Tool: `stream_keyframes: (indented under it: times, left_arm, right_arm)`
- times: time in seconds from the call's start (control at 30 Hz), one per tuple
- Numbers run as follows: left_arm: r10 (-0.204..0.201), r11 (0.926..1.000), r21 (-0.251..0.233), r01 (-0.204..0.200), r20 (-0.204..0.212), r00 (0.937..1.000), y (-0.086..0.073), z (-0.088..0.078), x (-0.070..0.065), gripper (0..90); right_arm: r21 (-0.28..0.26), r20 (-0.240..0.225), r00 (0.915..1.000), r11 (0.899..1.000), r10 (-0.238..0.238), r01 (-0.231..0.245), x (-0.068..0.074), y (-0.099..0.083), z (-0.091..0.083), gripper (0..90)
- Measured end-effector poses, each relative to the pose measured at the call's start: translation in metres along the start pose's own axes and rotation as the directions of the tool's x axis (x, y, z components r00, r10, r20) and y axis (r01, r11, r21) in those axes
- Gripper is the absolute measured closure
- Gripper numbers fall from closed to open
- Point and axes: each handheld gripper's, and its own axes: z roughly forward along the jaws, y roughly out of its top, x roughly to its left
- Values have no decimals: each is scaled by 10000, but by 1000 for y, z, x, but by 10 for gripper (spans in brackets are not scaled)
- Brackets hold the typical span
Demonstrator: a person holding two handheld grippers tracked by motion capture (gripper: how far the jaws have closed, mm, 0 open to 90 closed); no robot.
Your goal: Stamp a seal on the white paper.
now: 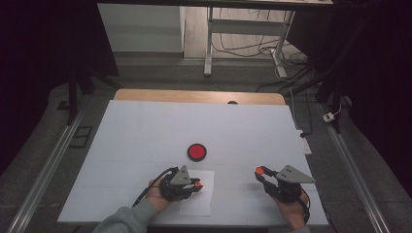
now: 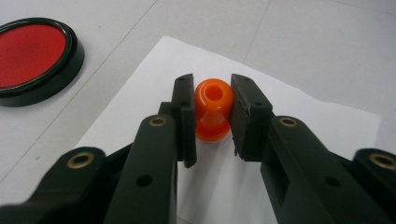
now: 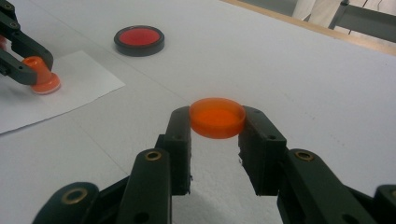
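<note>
Gripping small orange parts, a person works two sets of tongs over a white counter, forearms entering from the near edge in the high view. Farthest left of the hands, a grey sleeve leads up to the left tongs, which are clenched on an orange stamp, a waisted plastic piece with a hole in its top. In the left gripper view the two black pads press its narrow middle from either side. The stamp stands upright, its wide foot resting on a sheet of white paper that lies flat on the counter near the front edge; the right gripper view shows that foot touching the paper.

Just beyond the paper, toward the middle of the counter, sits a round red ink pad in a black rim, apart from both tongs and lying flat.

Further right, well apart from the paper, the right tongs are closed on an orange cap, a shallow round lid held level by its rim between the two pads. In the right gripper view the cap hangs clear above the bare counter, its open face not visible from this angle. A grey three-cornered plate tops each tool, and a black cable trails from the left one toward the person.
</note>
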Motion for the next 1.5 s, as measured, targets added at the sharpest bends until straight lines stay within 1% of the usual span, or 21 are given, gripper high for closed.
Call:
stream_keyframes:
  times: [0.17,0.6,0.73,0.8,0.9,0.93,0.97,1.03,1.1,1.13,1.27,1.4,1.5]
  left_arm:
    - [-48,10000,-41,48,19,10000,-1,0,0,729]
    - [-7,10000,-53,7,-33,10000,0,0,-1,729]
    - [86,10000,26,-86,-58,9999,0,0,-1,728]
    - [45,10000,44,-45,-87,10000,1,0,-1,727]
    - [26,10000,76,-26,-7,10000,2,0,0,725]
    - [-18,10000,32,18,45,10000,2,0,0,725]
    - [-128,9996,-237,131,135,9998,3,-2,1,724]
    - [-384,9947,-944,402,206,9990,8,-10,2,724]
    - [-474,9900,-1327,483,96,9988,13,-17,3,724]
    - [-561,9885,-1396,579,167,9983,13,-19,5,724]
    - [-797,9870,-1380,825,254,9965,13,-21,9,724]
    - [-858,9864,-1379,894,313,9958,14,-22,9,724]
    - [-1016,9842,-1415,1062,394,9940,15,-23,11,724]
  right_arm:
    - [-4,-25,10000,10000,-6,6,-1,0,0,647]
    - [2,-32,10000,10000,-12,12,0,0,0,647]
    - [-12,-30,10000,10000,-12,12,-1,0,0,647]
    - [-9,0,10000,10000,-14,14,-1,0,0,647]
    - [-26,1,10000,10000,4,-4,-1,0,0,647]
    - [-31,5,10000,10000,3,-3,-1,0,0,647]
    - [-46,0,10000,10000,-8,8,-1,0,0,647]
    - [-39,1,10000,10000,-19,19,-1,0,0,647]
    - [-58,11,10000,10000,-17,17,-2,0,-1,647]
    - [-49,24,10000,10000,0,0,-2,0,-1,647]
    - [-37,-4,10000,10000,-6,6,-1,0,0,647]
    - [-37,-5,10000,10000,-10,10,-1,0,0,647]
    - [-27,-7,10000,10000,1,-1,-1,0,0,647]
